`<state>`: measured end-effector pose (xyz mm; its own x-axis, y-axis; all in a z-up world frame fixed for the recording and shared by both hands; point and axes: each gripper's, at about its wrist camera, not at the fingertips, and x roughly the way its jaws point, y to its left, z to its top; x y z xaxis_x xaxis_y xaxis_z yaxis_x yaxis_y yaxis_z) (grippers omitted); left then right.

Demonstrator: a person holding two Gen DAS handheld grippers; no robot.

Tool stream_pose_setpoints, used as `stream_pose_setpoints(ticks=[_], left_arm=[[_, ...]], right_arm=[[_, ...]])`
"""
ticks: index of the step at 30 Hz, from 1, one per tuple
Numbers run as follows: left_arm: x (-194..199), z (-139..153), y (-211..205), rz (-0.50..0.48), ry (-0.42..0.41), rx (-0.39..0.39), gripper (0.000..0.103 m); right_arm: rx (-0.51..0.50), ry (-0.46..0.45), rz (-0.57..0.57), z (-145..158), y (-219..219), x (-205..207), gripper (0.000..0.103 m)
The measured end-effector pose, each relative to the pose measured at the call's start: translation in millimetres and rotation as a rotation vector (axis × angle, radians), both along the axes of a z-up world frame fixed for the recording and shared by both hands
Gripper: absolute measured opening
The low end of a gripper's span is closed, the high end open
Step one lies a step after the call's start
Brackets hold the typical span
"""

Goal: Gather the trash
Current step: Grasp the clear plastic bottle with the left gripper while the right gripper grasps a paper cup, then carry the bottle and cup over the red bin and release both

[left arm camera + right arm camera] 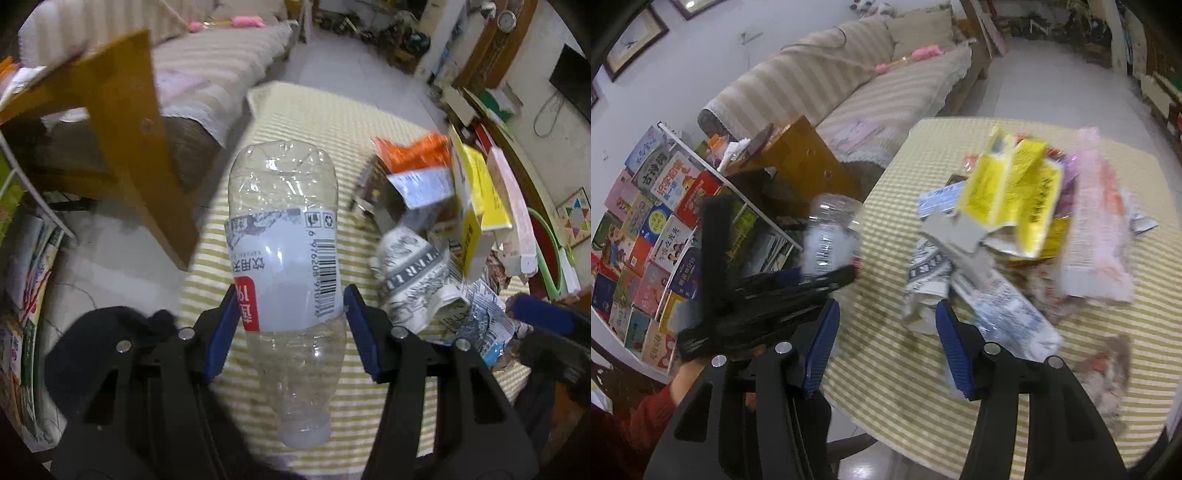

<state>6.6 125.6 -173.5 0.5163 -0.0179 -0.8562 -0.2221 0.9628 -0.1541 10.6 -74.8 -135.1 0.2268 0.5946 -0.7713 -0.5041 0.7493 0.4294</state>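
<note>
My left gripper (290, 321) is shut on an empty clear plastic bottle (284, 236) with a grey and red label, held above the table's left edge, cap end toward the camera. The bottle also shows in the right wrist view (831, 236), with the left gripper's black body (768, 295) under it. My right gripper (886, 343) is open and empty above the striped tablecloth (886, 369), near a pile of trash: a yellow carton (1008, 195), a pink box (1097, 229), crumpled printed paper (927, 273) and a flattened white wrapper (1008, 314).
A striped sofa (886, 88) stands beyond the table. A wooden stool (125, 122) and a rack of children's books (650, 229) stand at the left. Shelves with boxes (480, 92) line the right side. A crumpled wrapper (1104, 373) lies near the table's right edge.
</note>
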Motion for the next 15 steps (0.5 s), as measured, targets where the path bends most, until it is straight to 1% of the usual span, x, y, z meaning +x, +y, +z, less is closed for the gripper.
stream_pose_setpoints(ticks=[2,5,8,10,12,15], left_arm=[[-6,5,8,0.021,-0.009,-0.016,0.055],[-14,9,13,0.034,-0.020,-0.010,0.055],[-20,9,12,0.038,-0.028,-0.010,0.055],[-23,9,13,0.040,-0.029,-0.016,0.055],[-26,11,17,0.043,-0.035,-0.022,0.055],[-28,11,20,0.046,-0.041,-0.028,0.055]], right_arm=[[-0.004,0.033,-0.016,-9,7,7,0.053],[-0.033,0.068,-0.053,-22,16,16,0.053],[-0.060,0.076,-0.096,-23,19,20,0.054],[-0.040,0.081,-0.107,-18,15,17,0.054],[-0.049,0.087,-0.119,-18,11,13,0.054],[-0.048,0.139,-0.124,-30,6,10,0.055]])
